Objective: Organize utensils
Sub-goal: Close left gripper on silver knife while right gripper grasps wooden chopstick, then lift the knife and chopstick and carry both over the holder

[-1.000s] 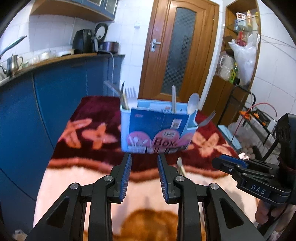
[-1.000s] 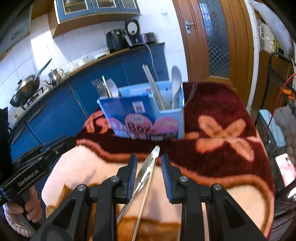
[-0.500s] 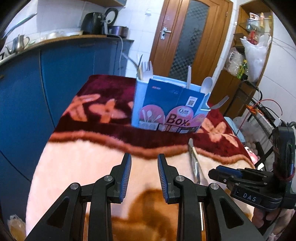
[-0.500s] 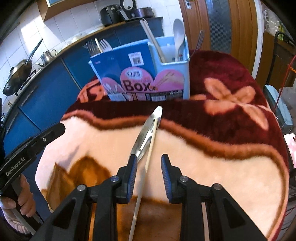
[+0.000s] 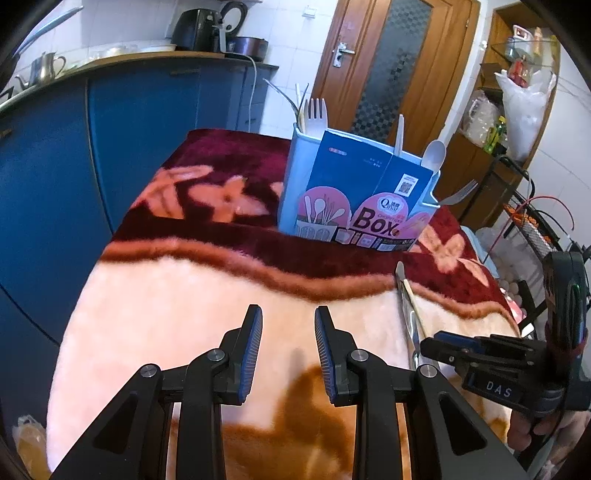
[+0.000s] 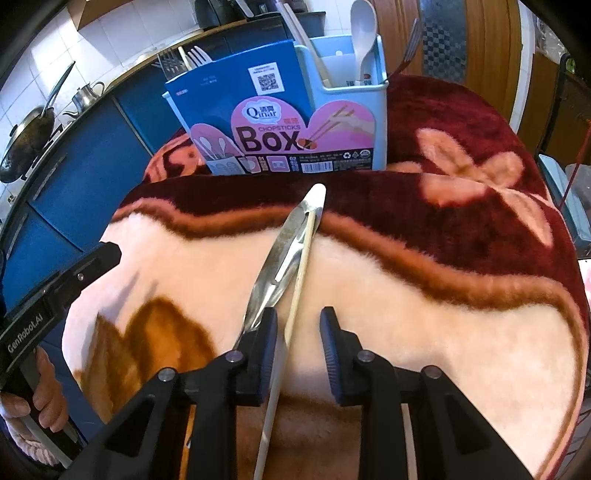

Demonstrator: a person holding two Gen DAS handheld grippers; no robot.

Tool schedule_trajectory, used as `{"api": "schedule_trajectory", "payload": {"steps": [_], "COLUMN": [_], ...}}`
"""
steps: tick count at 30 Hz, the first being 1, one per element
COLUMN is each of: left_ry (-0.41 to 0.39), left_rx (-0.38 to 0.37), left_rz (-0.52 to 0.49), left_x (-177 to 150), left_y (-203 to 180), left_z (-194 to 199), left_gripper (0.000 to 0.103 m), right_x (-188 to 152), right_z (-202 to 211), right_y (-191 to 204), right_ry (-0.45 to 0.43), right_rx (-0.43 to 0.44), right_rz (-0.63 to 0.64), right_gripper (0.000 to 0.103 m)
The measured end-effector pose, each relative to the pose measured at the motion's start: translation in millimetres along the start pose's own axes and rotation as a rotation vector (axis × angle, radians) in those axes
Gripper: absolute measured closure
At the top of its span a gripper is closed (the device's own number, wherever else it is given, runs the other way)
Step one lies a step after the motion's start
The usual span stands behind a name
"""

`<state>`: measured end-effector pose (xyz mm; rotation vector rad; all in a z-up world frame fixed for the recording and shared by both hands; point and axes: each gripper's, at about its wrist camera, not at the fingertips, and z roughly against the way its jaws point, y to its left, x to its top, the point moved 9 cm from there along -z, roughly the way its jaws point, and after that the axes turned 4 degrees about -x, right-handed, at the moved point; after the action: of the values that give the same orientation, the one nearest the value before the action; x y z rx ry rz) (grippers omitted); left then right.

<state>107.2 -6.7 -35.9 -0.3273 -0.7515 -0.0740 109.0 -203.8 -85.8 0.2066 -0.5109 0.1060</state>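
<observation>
Right gripper [image 6: 298, 328] sits low over the blanket [image 6: 424, 306], jaws parted, and a pale chopstick [image 6: 302, 258] runs straight up through the gap between them, touching neither pad as far as the right wrist view shows. Beside it lies a metal utensil [image 6: 280, 254], its handle slipping under the left finger [image 6: 264, 332], its far end meeting the chopstick tip near the dark red border. Behind them, the blue utensil box [image 6: 295, 122] stands upright with a white spoon [image 6: 364, 26], forks [image 5: 314, 114] and chopsticks already poking out. Over on the other side, the left gripper [image 5: 288, 325] hovers above bare pink blanket, jaws spread, nothing between them. Blue cabinets [image 5: 110, 129] line the background.
</observation>
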Motion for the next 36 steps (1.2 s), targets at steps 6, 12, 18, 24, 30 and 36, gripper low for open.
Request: {"api": "schedule_trajectory", "payload": {"steps": [6, 12, 18, 24, 30, 36], "left_ry": [0.008, 0.027, 0.055, 0.097, 0.148, 0.203], "left_rx": [0.000, -0.019, -0.047, -0.055, -0.079, -0.080], "left_rz": [-0.010, -0.016, -0.025, -0.037, -0.046, -0.056], "left_x": [0, -1, -4, -11, -14, -18], "left_y": [-6, -17, -34, -49, -70, -83], "left_z": [-2, -5, -9, -20, -34, -48], "left_gripper": [0.073, 0.073, 0.073, 0.073, 0.073, 0.073], "right_x": [2, 1, 3, 6, 10, 12], "right_z": [-2, 0, 16, 37, 45, 53], "right_y": [-1, -9, -20, -31, -37, -44], "right_ry": [0.019, -0.012, -0.075, -0.153, -0.177, -0.203], "right_rx": [-0.016, 0.024, 0.099, 0.142, 0.182, 0.204], "right_rz": [0.009, -0.043, -0.088, -0.130, -0.150, -0.142], "right_gripper": [0.082, 0.094, 0.097, 0.097, 0.097, 0.097]}}
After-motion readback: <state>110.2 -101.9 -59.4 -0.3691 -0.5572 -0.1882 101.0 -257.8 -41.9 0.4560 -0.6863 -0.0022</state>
